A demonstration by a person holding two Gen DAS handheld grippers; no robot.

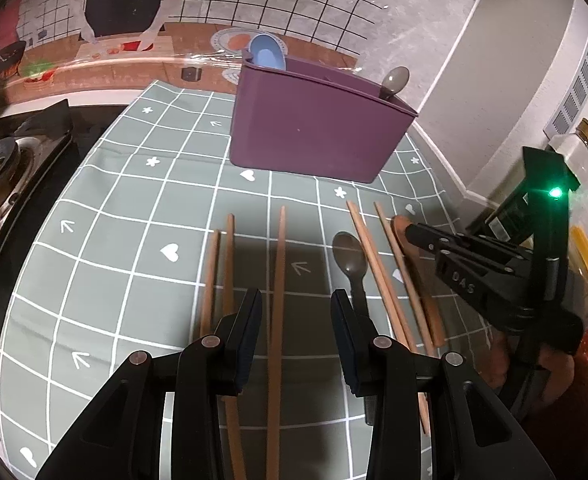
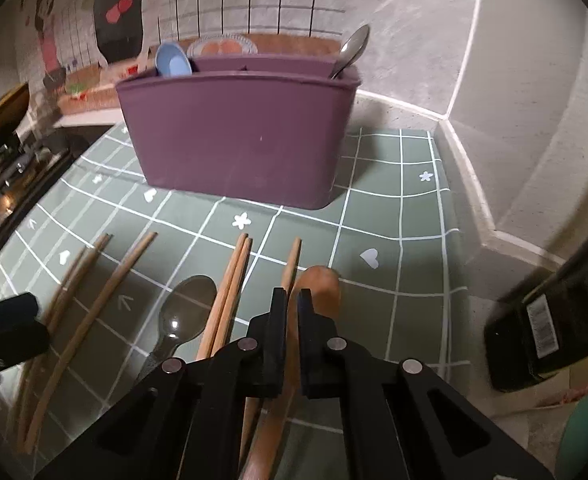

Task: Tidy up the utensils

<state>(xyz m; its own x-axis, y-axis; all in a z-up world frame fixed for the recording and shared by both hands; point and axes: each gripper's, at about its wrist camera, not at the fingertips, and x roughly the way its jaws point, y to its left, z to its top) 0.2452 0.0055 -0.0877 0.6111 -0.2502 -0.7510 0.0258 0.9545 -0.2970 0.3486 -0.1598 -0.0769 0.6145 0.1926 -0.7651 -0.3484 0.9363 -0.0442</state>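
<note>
On the checked tabletop [image 1: 106,208], left tool [image 1: 295,336] hangs released over a chopstick [image 1: 278,280]; at two o'clock, right tool [image 2: 292,330] is clenched on the wooden spoon [image 2: 321,288]; purple holder [image 2: 238,136] at twelve.

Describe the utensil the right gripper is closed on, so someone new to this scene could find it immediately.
Start at the purple utensil holder on the green checked cloth. In front of it lies a row of wooden chopsticks and a grey plastic spoon. The wooden spoon is at the row's right end, in the right gripper: the only wooden piece with a broad rounded bowl.
</note>
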